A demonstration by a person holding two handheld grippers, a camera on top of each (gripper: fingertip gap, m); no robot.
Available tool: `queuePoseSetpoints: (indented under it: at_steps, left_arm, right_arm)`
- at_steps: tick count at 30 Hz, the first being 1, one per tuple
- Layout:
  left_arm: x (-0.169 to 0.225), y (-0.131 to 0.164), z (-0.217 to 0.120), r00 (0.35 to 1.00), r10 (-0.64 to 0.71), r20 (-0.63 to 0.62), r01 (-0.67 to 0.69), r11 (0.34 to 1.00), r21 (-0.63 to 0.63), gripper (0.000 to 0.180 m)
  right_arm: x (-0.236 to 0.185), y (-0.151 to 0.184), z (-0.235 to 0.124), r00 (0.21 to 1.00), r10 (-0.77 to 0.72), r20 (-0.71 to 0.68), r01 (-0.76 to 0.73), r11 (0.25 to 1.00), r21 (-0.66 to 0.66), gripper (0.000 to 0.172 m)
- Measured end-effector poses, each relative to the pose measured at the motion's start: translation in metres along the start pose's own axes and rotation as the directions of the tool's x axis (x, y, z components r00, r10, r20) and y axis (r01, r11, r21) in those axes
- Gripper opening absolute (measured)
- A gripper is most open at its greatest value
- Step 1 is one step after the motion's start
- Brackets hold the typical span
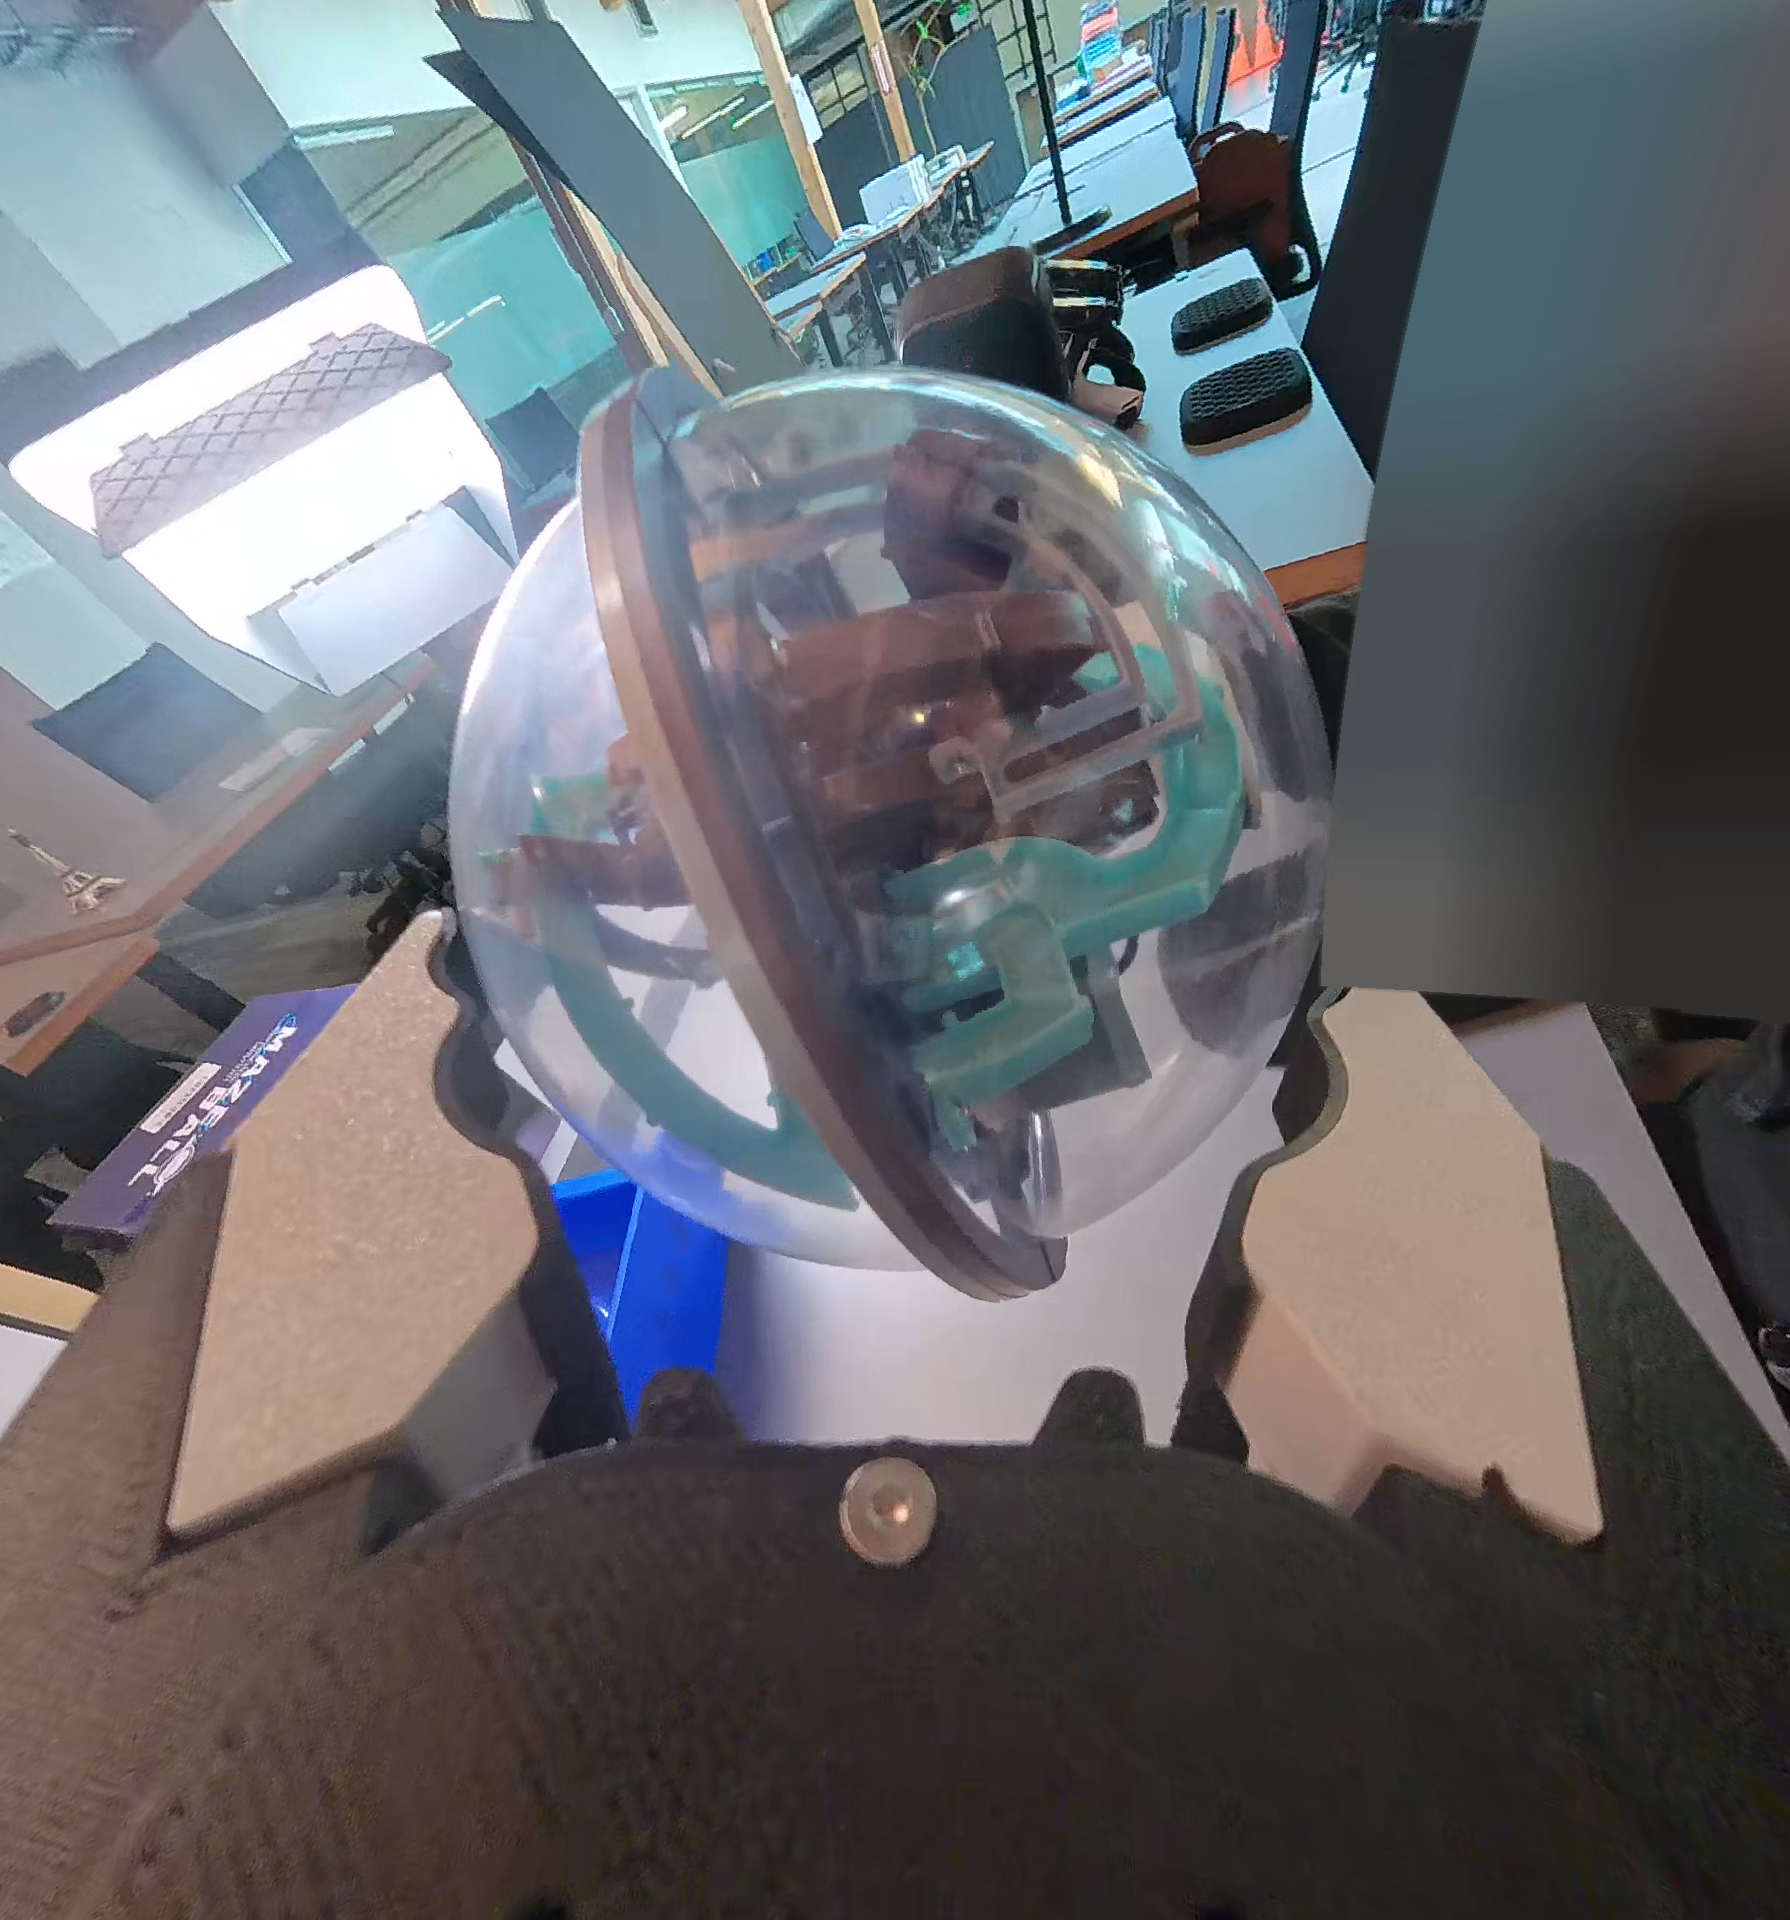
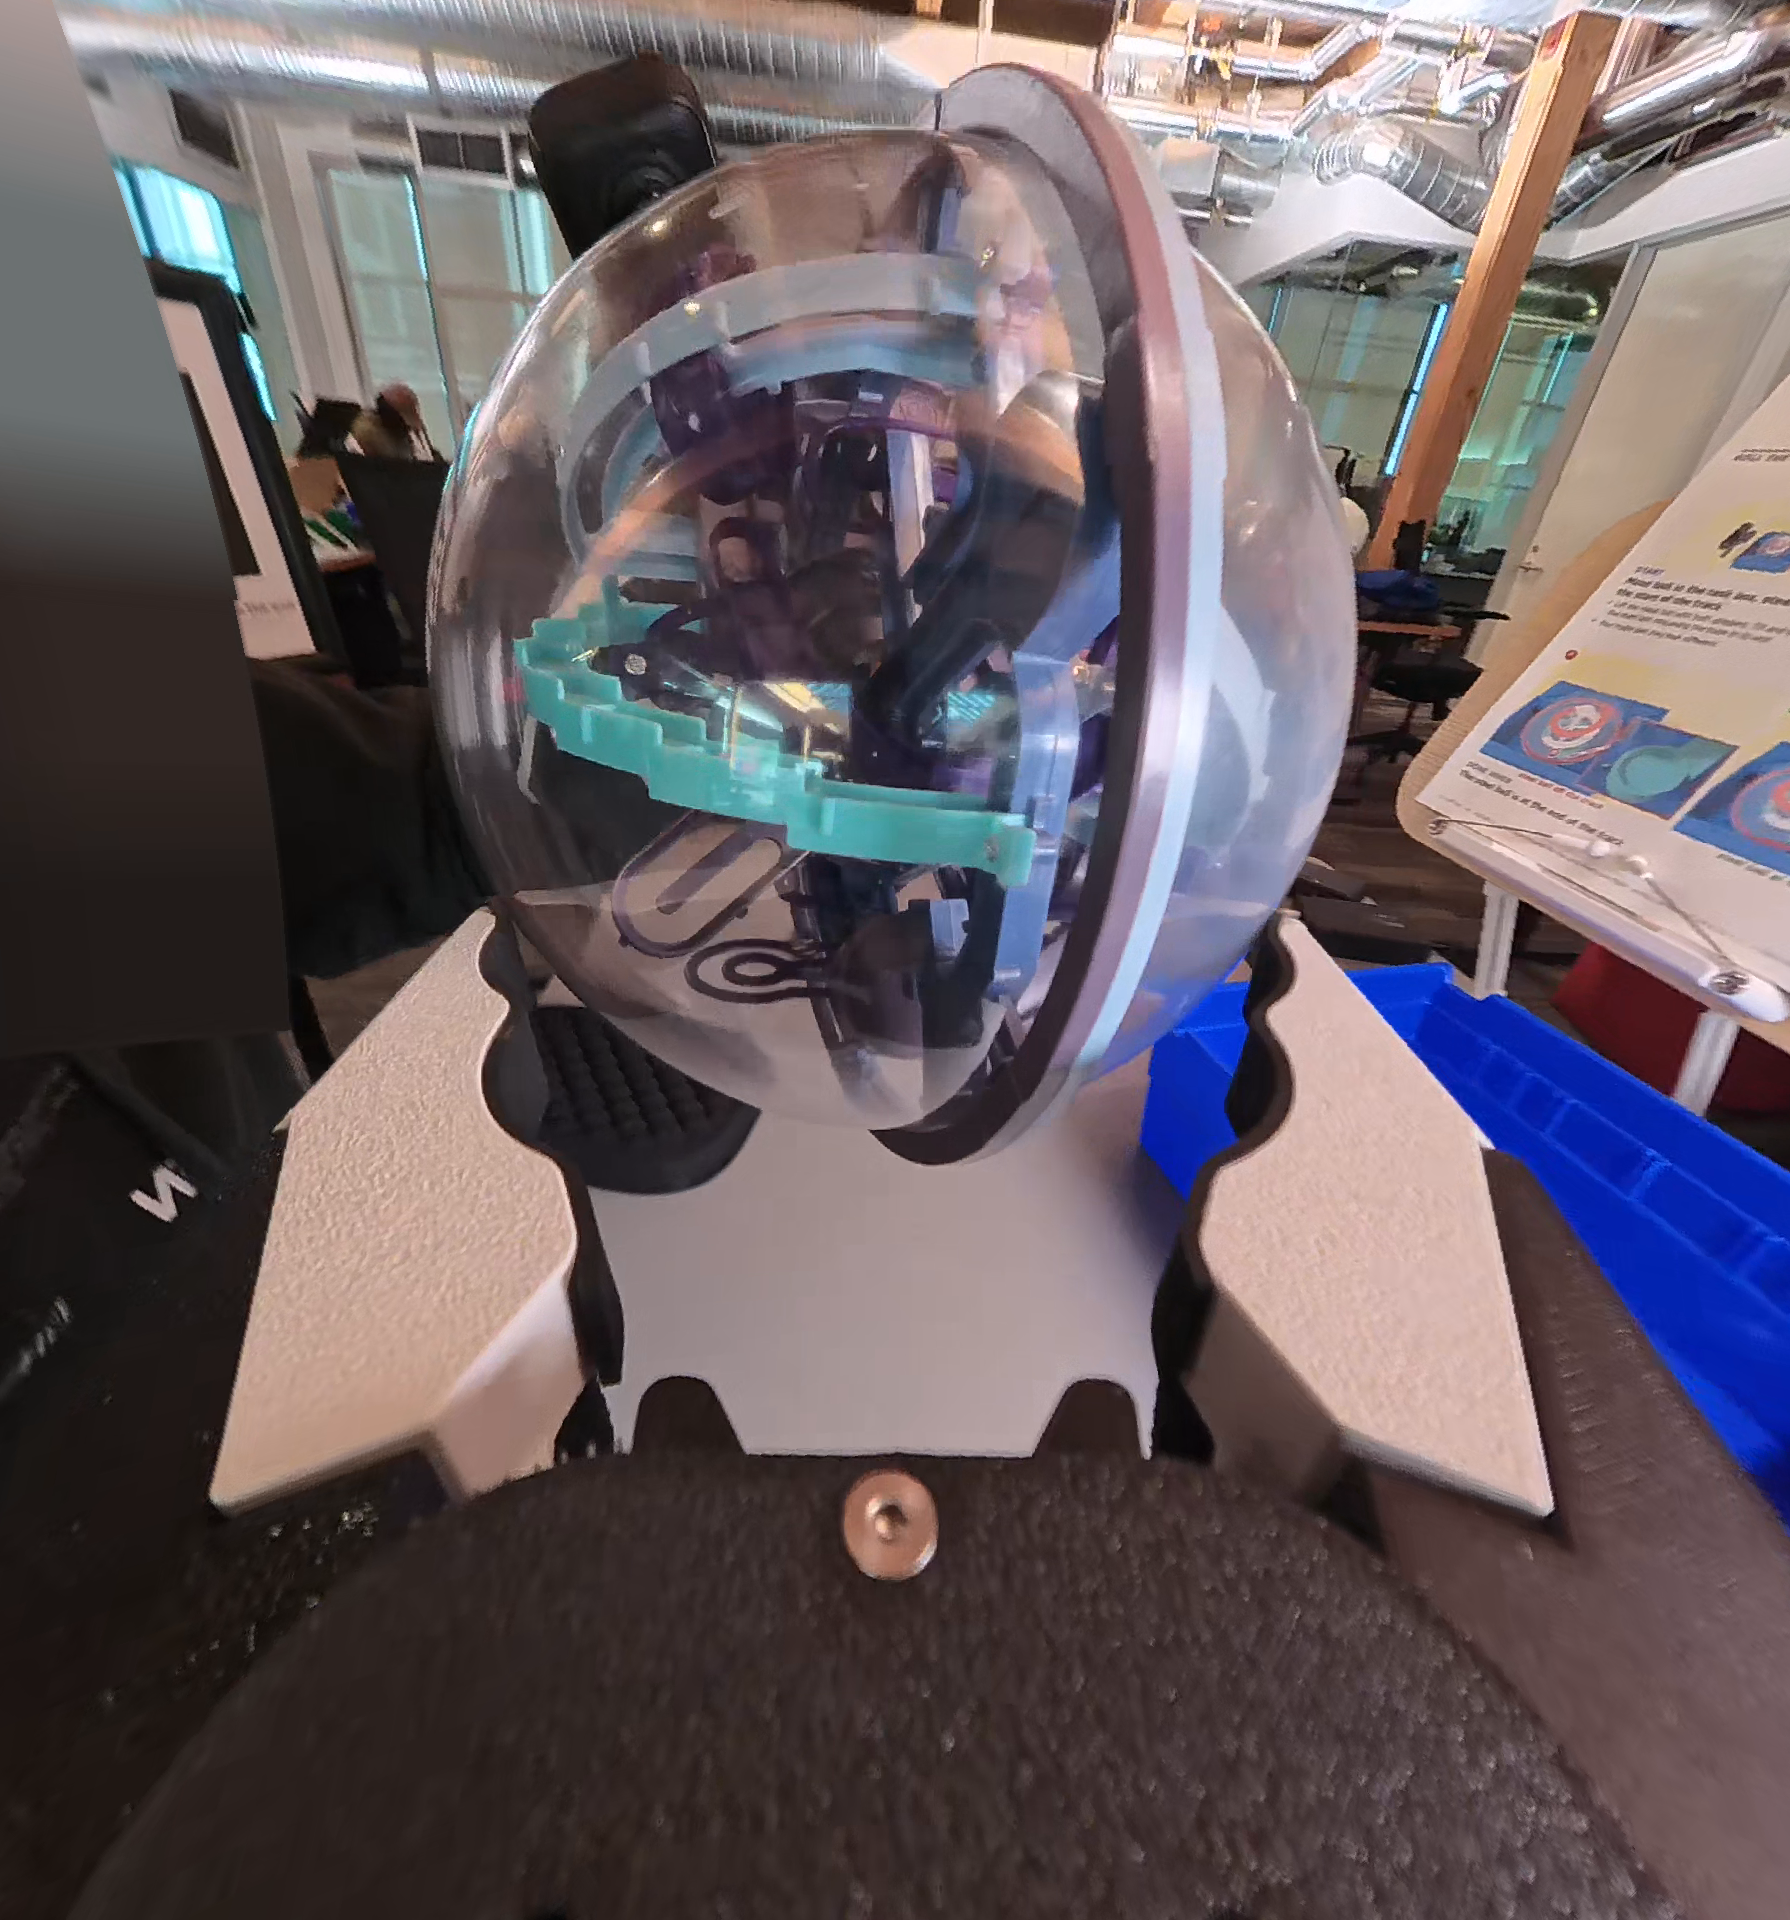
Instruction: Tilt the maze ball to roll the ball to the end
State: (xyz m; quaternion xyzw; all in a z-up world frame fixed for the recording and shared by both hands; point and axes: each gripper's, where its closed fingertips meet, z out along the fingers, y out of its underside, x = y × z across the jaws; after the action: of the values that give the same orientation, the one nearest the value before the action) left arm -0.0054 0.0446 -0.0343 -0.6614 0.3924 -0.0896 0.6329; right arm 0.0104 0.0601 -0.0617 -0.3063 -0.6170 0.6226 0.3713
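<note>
Gripping maze ball (image 2: 870,623), both grippers (image 2: 891,956).

At the left edge of my left view lies a purple box (image 1: 195,1122) with large white lettering and a small pale label, both legible. In my right view a sheet (image 2: 1649,665) on a board carries headings, printed lines and captioned photos, mostly too small to read. A black case (image 2: 158,1195) bears a white mark.
</note>
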Motion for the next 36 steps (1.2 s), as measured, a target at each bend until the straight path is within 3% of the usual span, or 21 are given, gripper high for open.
queuePoseSetpoints:
  at_steps: [15, 25, 36]
  left_arm:
    - [0.002, -0.018, -0.011, 0.989, 0.144, 0.027, -0.146, 0.986, 0.076, 0.150]
    - [0.004, -0.018, -0.014, 0.987, 0.158, 0.042, -0.162, 0.980, 0.114, 0.150]
    - [0.005, -0.042, -0.020, 0.994, 0.107, 0.008, -0.107, 0.989, 0.100, 0.150]
  right_arm:
    - [-0.004, -0.013, 0.008, 0.992, -0.128, 0.001, 0.128, 0.992, 0.015, 0.134]
    - [-0.007, -0.017, 0.009, 0.988, -0.157, -0.007, 0.157, 0.988, -0.011, 0.134]
    - [-0.014, -0.025, 0.016, 0.998, -0.044, 0.054, 0.038, 0.995, 0.097, 0.134]
